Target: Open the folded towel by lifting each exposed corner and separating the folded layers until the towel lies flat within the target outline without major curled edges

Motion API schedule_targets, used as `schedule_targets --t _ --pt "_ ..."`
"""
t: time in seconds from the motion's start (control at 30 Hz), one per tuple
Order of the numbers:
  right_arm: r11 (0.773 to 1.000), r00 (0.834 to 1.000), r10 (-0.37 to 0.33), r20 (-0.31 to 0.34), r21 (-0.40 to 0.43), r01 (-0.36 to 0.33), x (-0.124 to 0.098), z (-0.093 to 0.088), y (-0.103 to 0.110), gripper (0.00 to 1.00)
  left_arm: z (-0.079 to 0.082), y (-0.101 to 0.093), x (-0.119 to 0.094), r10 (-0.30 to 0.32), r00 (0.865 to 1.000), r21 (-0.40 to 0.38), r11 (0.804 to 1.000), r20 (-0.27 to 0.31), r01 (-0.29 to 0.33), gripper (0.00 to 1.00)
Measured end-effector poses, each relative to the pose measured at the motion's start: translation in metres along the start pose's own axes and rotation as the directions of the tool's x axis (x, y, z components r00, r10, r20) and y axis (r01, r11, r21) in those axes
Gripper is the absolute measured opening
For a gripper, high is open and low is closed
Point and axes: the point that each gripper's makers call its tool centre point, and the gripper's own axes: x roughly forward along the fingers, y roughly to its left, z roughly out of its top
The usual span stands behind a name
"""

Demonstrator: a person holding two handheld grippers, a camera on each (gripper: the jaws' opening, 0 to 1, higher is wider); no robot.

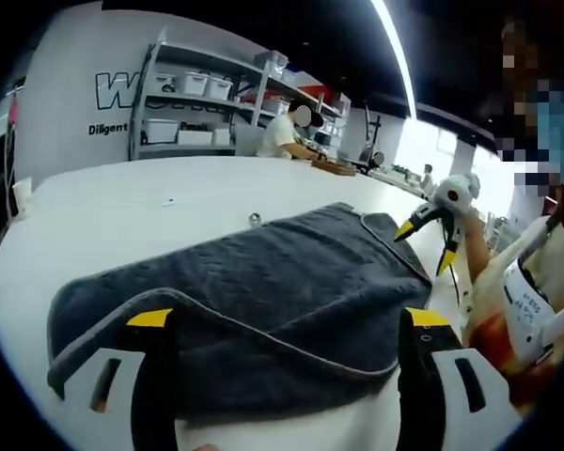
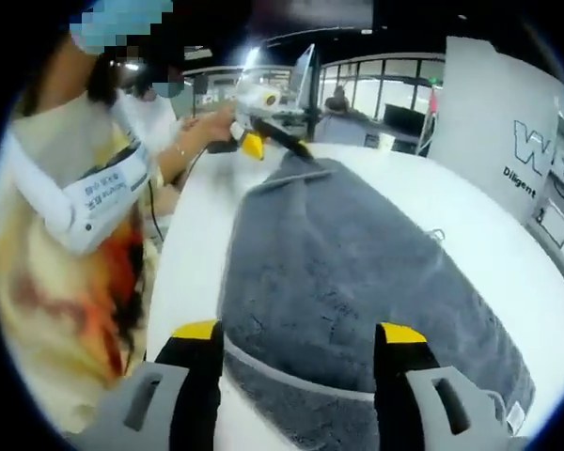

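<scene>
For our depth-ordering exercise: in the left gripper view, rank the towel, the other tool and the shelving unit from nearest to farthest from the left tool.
1. Towel, lying between the left tool's jaws.
2. Other tool, right, past the towel's far corner.
3. Shelving unit, against the back wall, upper left.

The right gripper (image 2: 299, 340) hangs open-jawed over the near edge of the grey towel (image 2: 357, 254) on a white table (image 2: 193, 235); the left gripper (image 2: 280, 141) apparently touches its far corner

You get bright, even light from a ceiling strip lamp (image 1: 395, 56) and glaring windows (image 2: 376, 89), with fisheye-bent, slightly soft edges.
</scene>
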Motion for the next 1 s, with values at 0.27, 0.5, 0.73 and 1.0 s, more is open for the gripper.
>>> schedule_targets --t 0.27,0.5,0.73,1.0 --pt "0.996 0.997 -0.07 0.031 0.058 0.068 -0.003 -0.006 -0.026 0.85 0.001 0.003 -0.001 0.007 1.0 -0.013 1.0 0.003 -0.006 0.96" --pt "0.99 0.993 -0.111 0.05 0.092 0.106 -0.006 -0.009 -0.037 0.99 -0.002 0.002 0.001 0.004 1.0 -0.015 1.0 -0.005 -0.004 0.96" --pt "0.979 0.984 -0.173 0.047 0.114 0.167 -0.021 -0.018 -0.058 0.98 -0.001 0.002 0.001 0.002 1.0 -0.018 1.0 -0.002 -0.002 0.96" --pt "0.955 0.965 -0.259 0.039 0.16 0.25 -0.048 -0.028 -0.089 0.89 -0.005 0.0 0.004 -0.005 1.0 -0.02 1.0 -0.016 0.005 0.98"
